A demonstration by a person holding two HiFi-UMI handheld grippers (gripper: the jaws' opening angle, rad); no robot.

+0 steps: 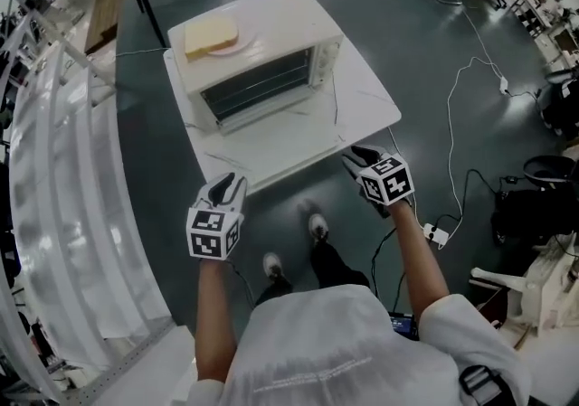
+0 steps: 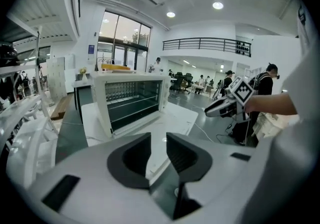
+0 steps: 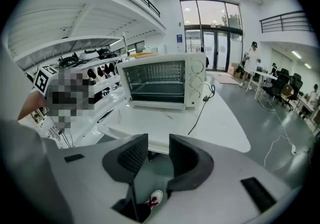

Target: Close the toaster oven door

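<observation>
White enamelled sheet metal forms the toaster oven (image 1: 258, 61), which stands toward the far side of the white table (image 1: 366, 110). Its door (image 1: 269, 118) appears dropped forward from a bottom hinge, though we cannot trace its outline clearly. We judge the door rigid, light and free-swinging, with a breakable glass pane. We would take hold at the free long edge or handle and lift gently, because the oven may slide on the smooth top. The opening faces us, angled slightly left, and the oven's long axis runs across the table. A slice of bread (image 1: 211, 33) lies on its roof. The left gripper (image 1: 226, 184) and right gripper (image 1: 360, 160) hover at the near table edge, jaws apart and empty.
</observation>
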